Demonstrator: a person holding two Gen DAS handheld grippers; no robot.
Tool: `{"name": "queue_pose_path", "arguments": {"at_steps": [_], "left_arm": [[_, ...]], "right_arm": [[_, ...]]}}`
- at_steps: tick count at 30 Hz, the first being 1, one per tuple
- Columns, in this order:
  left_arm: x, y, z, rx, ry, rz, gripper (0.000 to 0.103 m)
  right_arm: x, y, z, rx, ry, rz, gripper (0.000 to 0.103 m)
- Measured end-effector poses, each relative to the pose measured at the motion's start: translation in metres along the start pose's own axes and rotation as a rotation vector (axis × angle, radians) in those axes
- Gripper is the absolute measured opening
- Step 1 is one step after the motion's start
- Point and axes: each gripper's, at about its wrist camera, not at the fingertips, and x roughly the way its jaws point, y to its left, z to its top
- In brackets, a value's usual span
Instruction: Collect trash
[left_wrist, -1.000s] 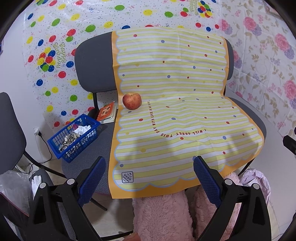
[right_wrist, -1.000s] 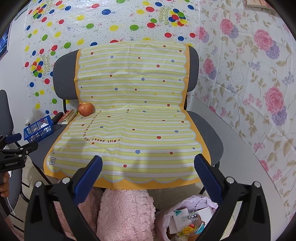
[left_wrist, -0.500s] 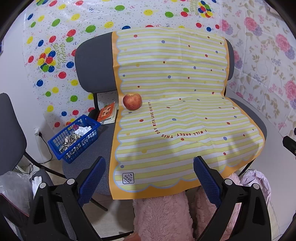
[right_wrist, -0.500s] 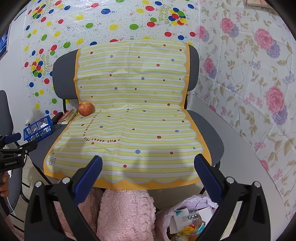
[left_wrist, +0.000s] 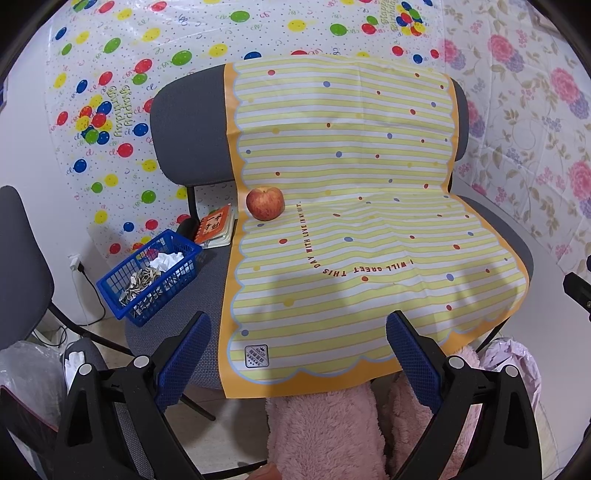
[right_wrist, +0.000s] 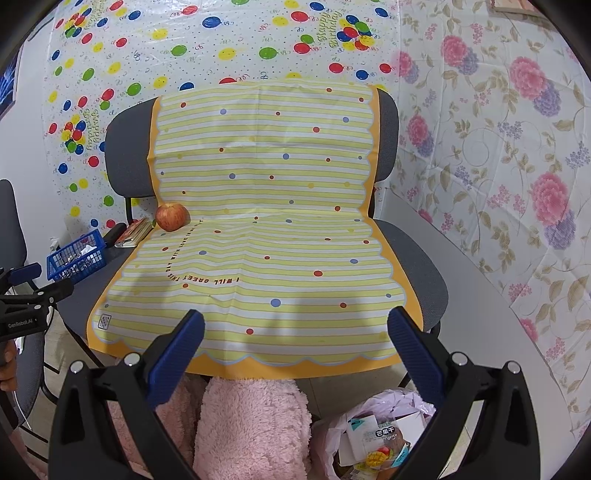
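Left wrist view: the left tool (left_wrist: 297, 345) hangs with its blue-padded fingers spread wide and nothing between them, above the front edge of a grey chair (left_wrist: 184, 133). A yellow striped sheet (left_wrist: 343, 177) drapes over the chair's back and seat. A red apple (left_wrist: 265, 203) sits on the sheet near the seat's back left corner. Beside the sheet, on the seat's left side, a blue basket (left_wrist: 147, 277) holds crumpled paper and seed shells, with an orange booklet (left_wrist: 216, 227) just behind it.

Right wrist view: the right tool (right_wrist: 295, 341) is likewise spread wide and empty over the sheet's front edge. On the floor below lies an open pink trash bag (right_wrist: 376, 428) holding snack wrappers, next to pink fluffy trousers (right_wrist: 251, 424).
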Motion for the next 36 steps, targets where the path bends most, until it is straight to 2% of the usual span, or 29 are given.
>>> {"name": "queue_pose_path", "arguments": {"at_steps": [19,24,28,32,36], "left_arm": [[0.004,-0.001,0.0,0.002,0.006,0.012,0.095],[0.006,-0.004,-0.002,0.012,0.009,-0.017,0.095],[0.007,-0.005,-0.002,0.029,-0.026,-0.029,0.095],[0.027,-0.005,0.002,0.024,0.005,-0.01,0.095],[0.062,0.0,0.002,-0.02,0.08,-0.014,0.095]], "right_arm": [[0.003,-0.003,-0.003,0.002,0.001,-0.01,0.097],[0.005,-0.007,-0.004,0.006,0.008,-0.015,0.097],[0.011,-0.01,-0.005,0.013,0.018,-0.003,0.097],[0.024,-0.012,-0.003,0.017,0.039,-0.004,0.097],[0.054,-0.02,-0.001,0.021,0.062,-0.02,0.097]]}}
